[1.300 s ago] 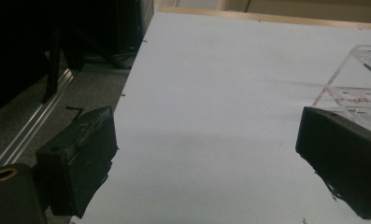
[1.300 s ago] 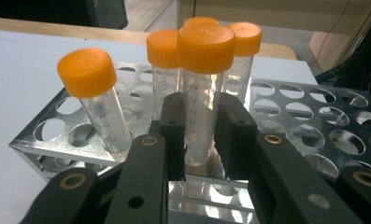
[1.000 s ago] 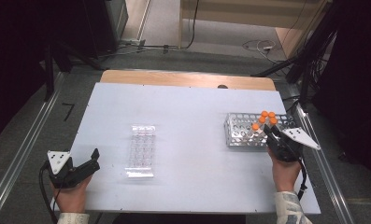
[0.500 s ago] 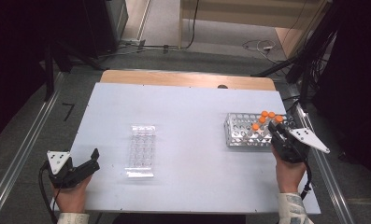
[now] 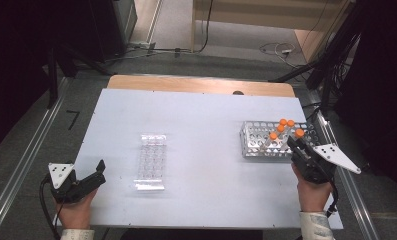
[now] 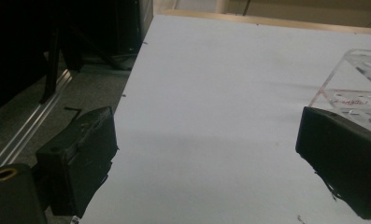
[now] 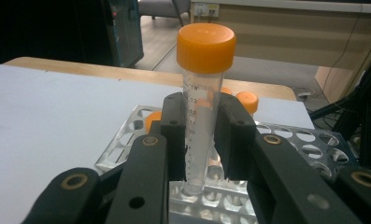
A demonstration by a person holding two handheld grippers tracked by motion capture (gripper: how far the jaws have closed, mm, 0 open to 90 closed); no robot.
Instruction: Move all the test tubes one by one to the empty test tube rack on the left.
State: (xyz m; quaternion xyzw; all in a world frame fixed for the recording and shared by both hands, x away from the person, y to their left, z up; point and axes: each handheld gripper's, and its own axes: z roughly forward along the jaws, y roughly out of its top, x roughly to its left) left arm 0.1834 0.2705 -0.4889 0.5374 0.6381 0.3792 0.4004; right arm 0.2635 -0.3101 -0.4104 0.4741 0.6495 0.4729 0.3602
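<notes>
My right gripper [image 5: 295, 145] is shut on a clear graduated tube with an orange cap [image 7: 203, 93]. It holds the tube upright over the near right corner of the metal tube rack [image 5: 256, 142]. In the high view the held tube's cap [image 5: 299, 133] shows just above the jaws. Other orange-capped tubes [image 5: 283, 125] stand in the rack's far right part. My left gripper [image 5: 97, 172] rests open near the table's front left corner with nothing between its jaws. Its own view shows a corner of the clear plastic rack [image 6: 356, 88] just beyond the right jaw.
The clear plastic rack [image 5: 152, 161] lies flat at the table's middle left. The metal rack [image 7: 295, 140] has many vacant holes. A wooden strip [image 5: 201, 84] runs along the far edge. Cables and dark stands surround the table on the floor.
My right gripper has risen with the orange-capped tube and shifted a little to the right and nearer the person. The left gripper has stayed put.
</notes>
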